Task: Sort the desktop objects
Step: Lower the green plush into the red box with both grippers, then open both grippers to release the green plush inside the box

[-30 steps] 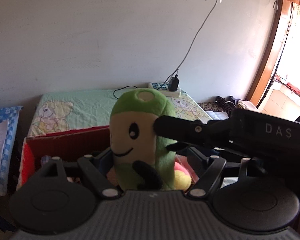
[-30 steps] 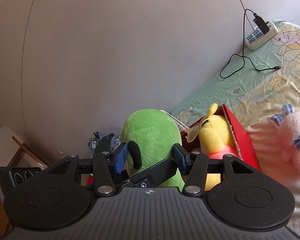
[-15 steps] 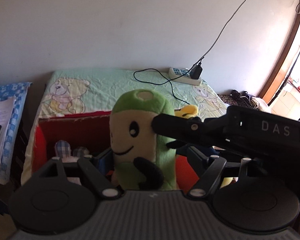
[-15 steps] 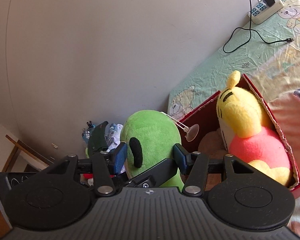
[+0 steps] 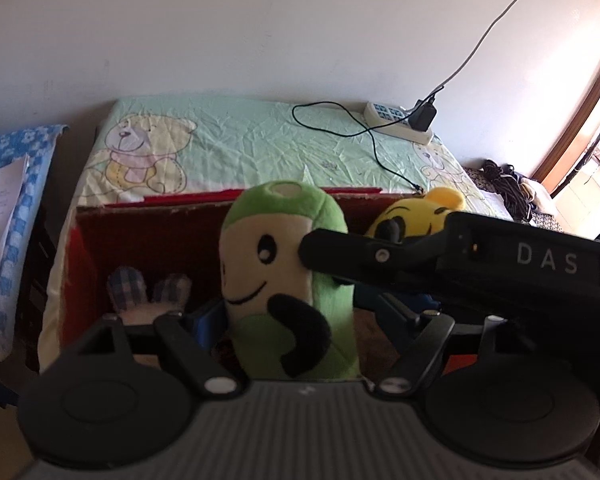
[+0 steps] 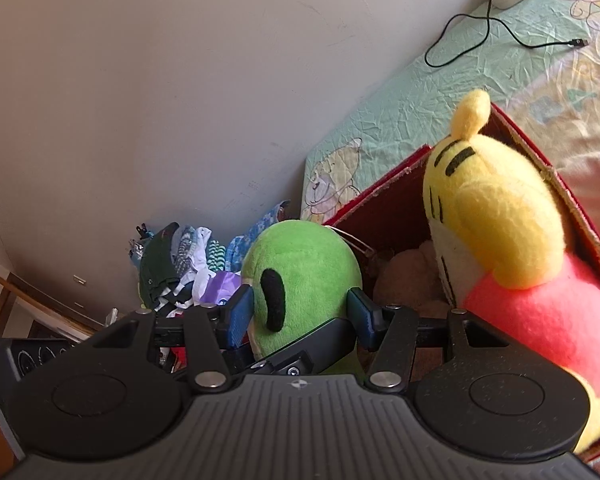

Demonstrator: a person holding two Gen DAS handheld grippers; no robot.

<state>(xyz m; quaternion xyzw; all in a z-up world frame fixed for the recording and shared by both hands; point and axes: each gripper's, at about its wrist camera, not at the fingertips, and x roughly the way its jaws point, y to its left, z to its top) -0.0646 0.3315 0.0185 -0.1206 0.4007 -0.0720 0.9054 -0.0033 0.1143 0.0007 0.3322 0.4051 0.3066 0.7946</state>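
A green plush toy with a cream smiling face stands upright over the open red box. My right gripper is shut on it, its blue pads pressing the green sides. One right finger crosses the face in the left wrist view. My left gripper is around the toy's lower body and its jaws are opening. Its left pad touches; a gap shows at the right pad. A yellow and pink plush sits inside the box, also seen as a yellow head.
A plush with checked ears and a brown plush lie in the box. The bear-print sheet carries a power strip and a black cable. Clothes are piled beside the bed, papers at far left.
Both grippers have sunk with the green plush toward the red box. The box interior and the yellow plush now fill more of both views.
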